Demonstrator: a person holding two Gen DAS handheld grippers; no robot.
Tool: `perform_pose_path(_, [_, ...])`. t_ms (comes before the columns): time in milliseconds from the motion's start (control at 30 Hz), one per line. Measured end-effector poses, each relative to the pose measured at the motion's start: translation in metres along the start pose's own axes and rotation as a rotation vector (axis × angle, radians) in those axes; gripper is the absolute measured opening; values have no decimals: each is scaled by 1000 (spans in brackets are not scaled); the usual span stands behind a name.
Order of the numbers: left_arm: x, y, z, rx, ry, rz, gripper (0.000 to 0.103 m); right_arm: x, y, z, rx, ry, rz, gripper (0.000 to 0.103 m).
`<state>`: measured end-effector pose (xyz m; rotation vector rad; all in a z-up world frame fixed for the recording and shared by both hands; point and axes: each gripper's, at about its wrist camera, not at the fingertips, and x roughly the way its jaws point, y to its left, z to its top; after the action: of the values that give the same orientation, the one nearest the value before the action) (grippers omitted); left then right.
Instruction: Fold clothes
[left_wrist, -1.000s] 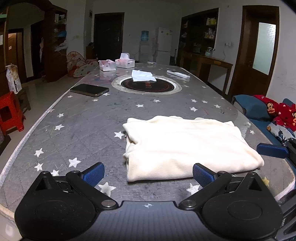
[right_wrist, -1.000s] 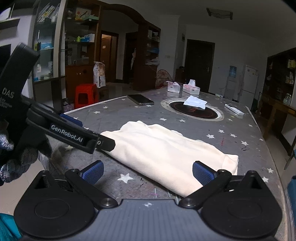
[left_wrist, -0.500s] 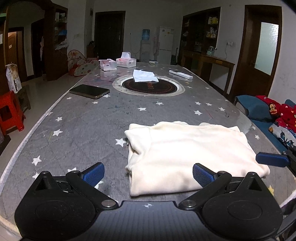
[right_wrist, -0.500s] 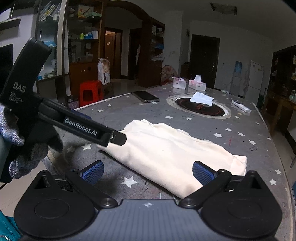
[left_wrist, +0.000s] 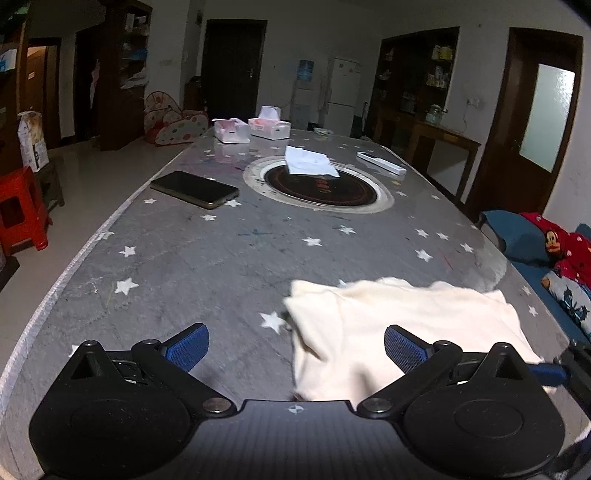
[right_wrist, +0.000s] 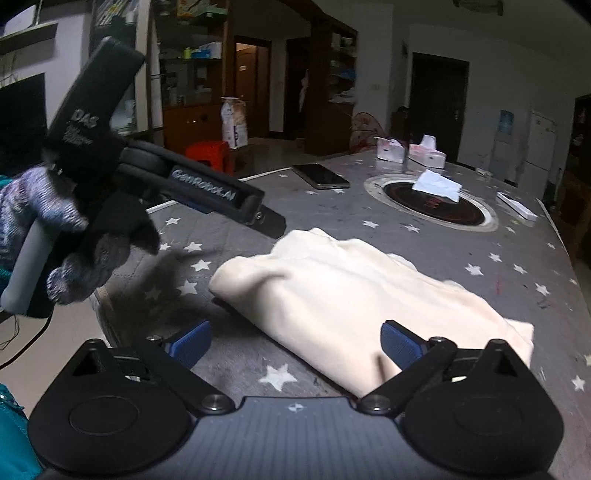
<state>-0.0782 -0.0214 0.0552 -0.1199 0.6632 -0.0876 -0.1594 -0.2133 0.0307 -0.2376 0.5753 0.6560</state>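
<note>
left gripper (left_wrist: 293, 345) backed off leftward — folded cream garment (right_wrist: 354, 291) now at 4 o'clock, slightly blurred | both grippers — right gripper (right_wrist: 295, 341) too — spread apart, empty

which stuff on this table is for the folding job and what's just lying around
For the job:
folded cream garment

Lying about:
black smartphone
white tissue
two white tissue boxes
white remote control

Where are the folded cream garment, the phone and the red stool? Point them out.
Folded cream garment (right_wrist: 354, 295): right wrist view, middle of top layer.
Phone (left_wrist: 194, 189): left wrist view, screen centre.
Red stool (left_wrist: 20, 210): left wrist view, front side.
</note>
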Motion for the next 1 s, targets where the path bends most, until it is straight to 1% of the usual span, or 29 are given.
perform_pose_path(33, [2, 3, 2, -11, 3, -3, 101, 3, 1, 2, -6, 4, 8, 95])
perform_pose_path(100, [7, 11, 5, -42, 12, -9, 98, 9, 3, 5, -18, 16, 25, 94])
perform_pose_path(233, [14, 22, 8, -80, 24, -20, 93, 24, 11, 10, -76, 36, 55, 85])
perform_pose_path(267, [15, 25, 9, -92, 26, -24, 92, 28, 14, 11, -94, 42, 61, 83])
perform_pose_path(300, [17, 27, 10, -104, 28, -29, 89, 31, 16, 12, -115, 47, 66, 83])
perform_pose_path(333, [18, 30, 11, -116, 30, -33, 86, 34, 20, 12, -139, 47, 68, 80])
perform_pose_path(400, [20, 35, 12, -139, 33, -42, 84, 40, 26, 14, -188, 48, 70, 75])
perform_pose_path(467, [21, 40, 14, -167, 33, -54, 81, 46, 32, 16, -234, 47, 73, 71])
perform_pose_path(567, [23, 48, 16, -218, 42, -85, 78, 55, 40, 20, -292, 49, 84, 68])
perform_pose_path(667, [25, 53, 16, -261, 53, -114, 78, 65, 46, 22, -332, 66, 95, 64])
perform_pose_path(700, [26, 54, 15, -272, 57, -121, 78, 68, 47, 22, -344, 72, 94, 64])
perform_pose_path(767, [27, 57, 14, -301, 66, -138, 78, 73, 50, 22, -364, 83, 79, 59])
perform_pose_path(800, [28, 58, 13, -320, 73, -149, 79, 74, 48, 23, -355, 83, 78, 57])
perform_pose_path(867, [31, 59, 11, -355, 87, -167, 80, 76, 45, 24, -338, 82, 78, 44])
perform_pose_path(900, [33, 60, 10, -374, 95, -176, 81, 77, 44, 25, -330, 81, 78, 42])
perform_pose_path(967, [35, 61, 9, -416, 107, -198, 83, 76, 37, 28, -290, 78, 93, 33])
perform_pose_path(1000, [36, 62, 9, -440, 113, -212, 84, 75, 32, 30, -262, 76, 106, 31])
